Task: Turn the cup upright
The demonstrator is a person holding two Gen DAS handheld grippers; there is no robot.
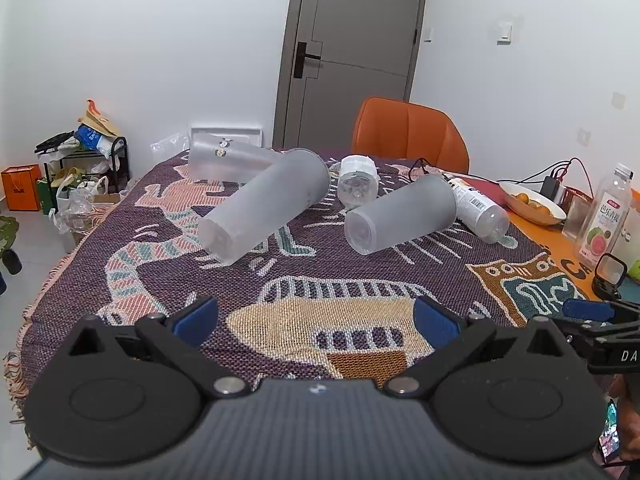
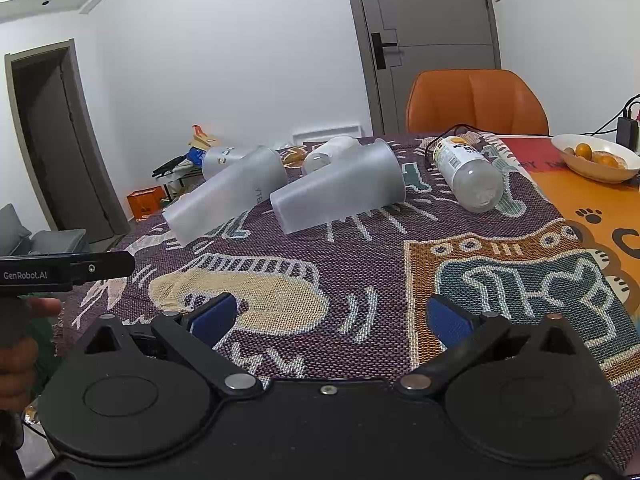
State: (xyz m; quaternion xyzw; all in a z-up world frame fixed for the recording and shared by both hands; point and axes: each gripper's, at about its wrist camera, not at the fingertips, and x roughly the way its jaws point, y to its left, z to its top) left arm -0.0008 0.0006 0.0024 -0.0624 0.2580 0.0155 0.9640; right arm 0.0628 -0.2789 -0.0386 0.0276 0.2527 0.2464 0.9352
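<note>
Three frosted plastic cups lie on their sides on the patterned cloth point(image 1: 340, 272): a near-left cup point(image 1: 266, 204) point(image 2: 228, 194), a right cup point(image 1: 402, 214) point(image 2: 340, 190), and a far cup point(image 1: 228, 158) point(image 2: 222, 160) behind them. My left gripper point(image 1: 316, 320) is open and empty, above the cloth short of the cups. My right gripper point(image 2: 332, 316) is open and empty, also short of the cups. The right gripper's blue tip shows at the right edge of the left wrist view point(image 1: 588, 308).
Two clear bottles lie on the cloth: one with a white cap point(image 1: 358, 180) point(image 2: 330, 152), one with a label point(image 1: 478, 204) point(image 2: 468, 172). A bowl of oranges point(image 2: 596, 158), a standing juice bottle point(image 1: 606, 216) and cables sit at the right. An orange chair point(image 1: 410, 132) stands behind the table.
</note>
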